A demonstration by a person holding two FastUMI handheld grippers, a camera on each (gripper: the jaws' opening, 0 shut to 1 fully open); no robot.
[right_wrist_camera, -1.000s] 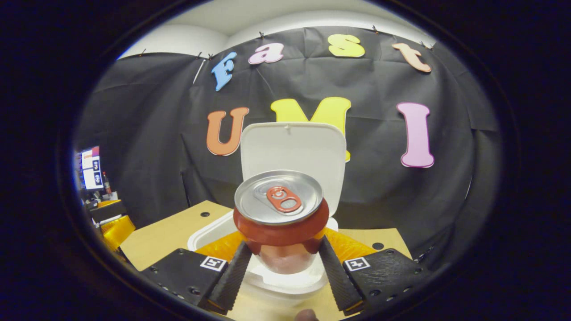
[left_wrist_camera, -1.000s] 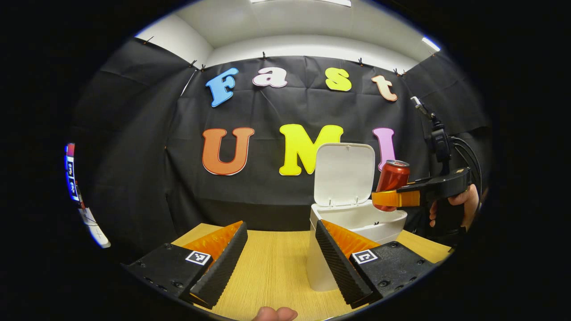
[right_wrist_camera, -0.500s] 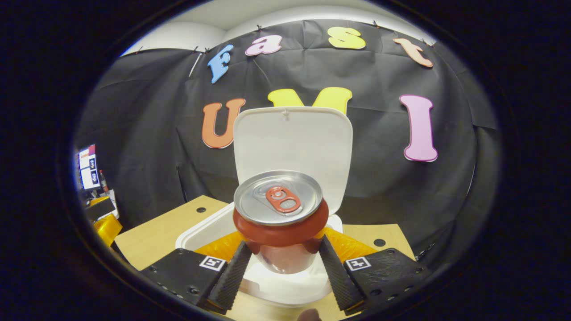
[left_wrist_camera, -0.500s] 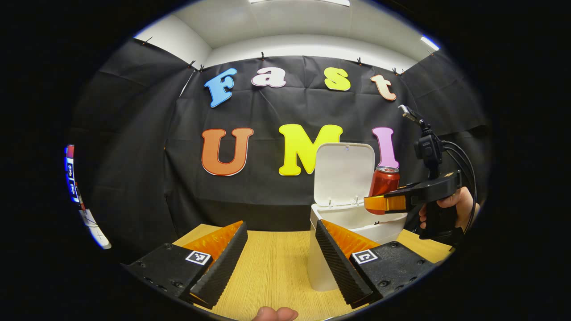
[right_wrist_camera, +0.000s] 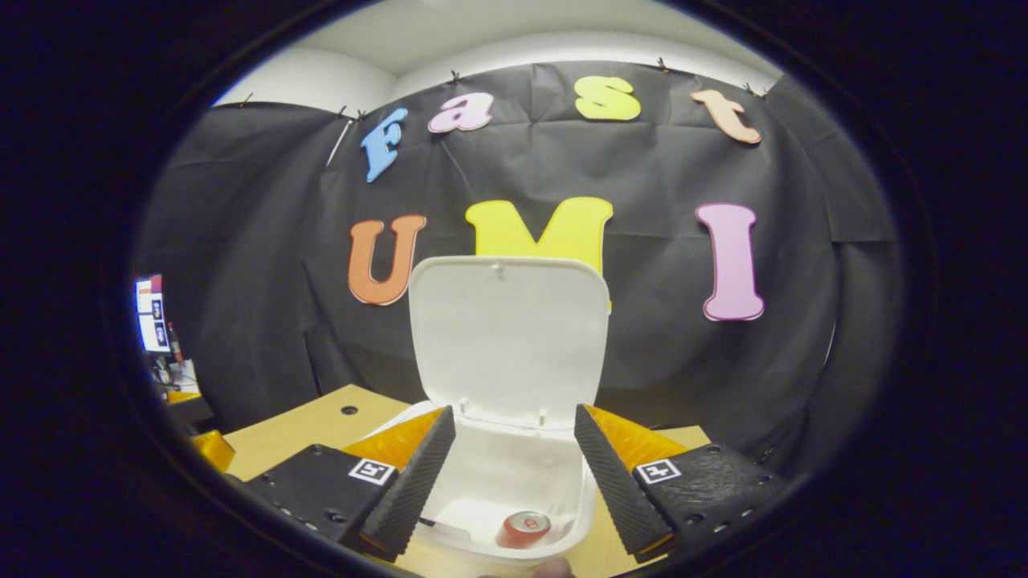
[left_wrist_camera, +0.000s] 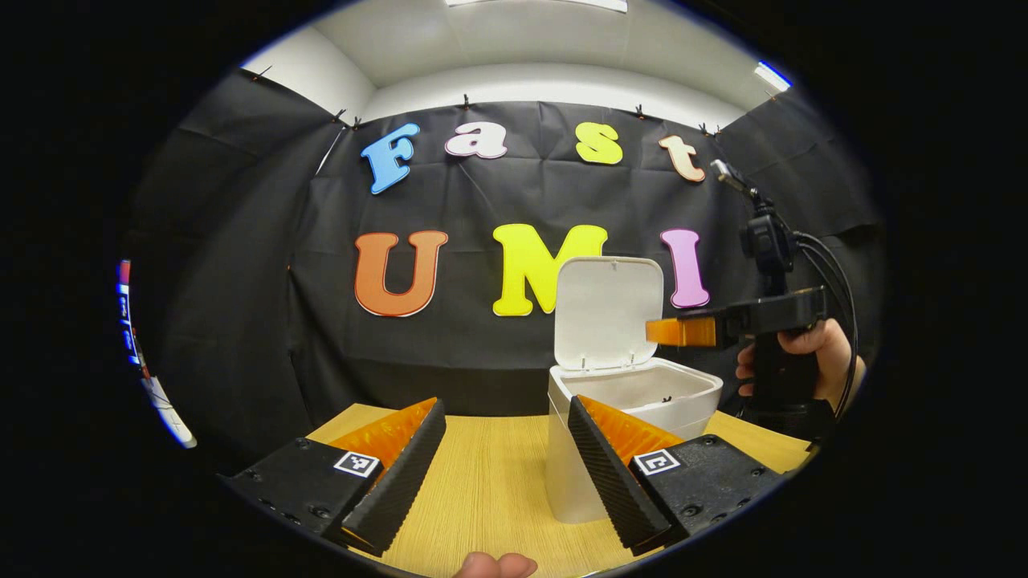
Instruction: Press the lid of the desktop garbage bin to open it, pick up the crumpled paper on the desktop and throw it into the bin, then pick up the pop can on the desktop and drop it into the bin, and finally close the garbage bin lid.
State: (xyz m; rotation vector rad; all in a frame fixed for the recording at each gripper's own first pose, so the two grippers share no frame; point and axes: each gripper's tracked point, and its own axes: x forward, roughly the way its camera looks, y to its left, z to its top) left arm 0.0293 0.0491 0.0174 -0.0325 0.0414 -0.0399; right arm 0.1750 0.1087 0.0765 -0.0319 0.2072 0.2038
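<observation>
Standing on the desk [left_wrist_camera: 490, 482], the garbage bin [left_wrist_camera: 634, 401] keeps its lid [right_wrist_camera: 510, 337] upright, ready for closing; the right tool [right_wrist_camera: 514, 474] hangs wide above, the pop can [right_wrist_camera: 526, 526] inside at 6 o'clock; the left tool [left_wrist_camera: 506, 466] waits wide, empty.

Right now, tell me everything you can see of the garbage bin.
The garbage bin is a small white bin, plastic by its look, standing upright on the wooden desktop. Its hinged lid is swung up and stands open at the back, with two small tabs near the hinge. In the right gripper view the pop can lies inside at the bottom. The right gripper hangs open above the opening without touching it. The left gripper is open in front of the bin.
</observation>
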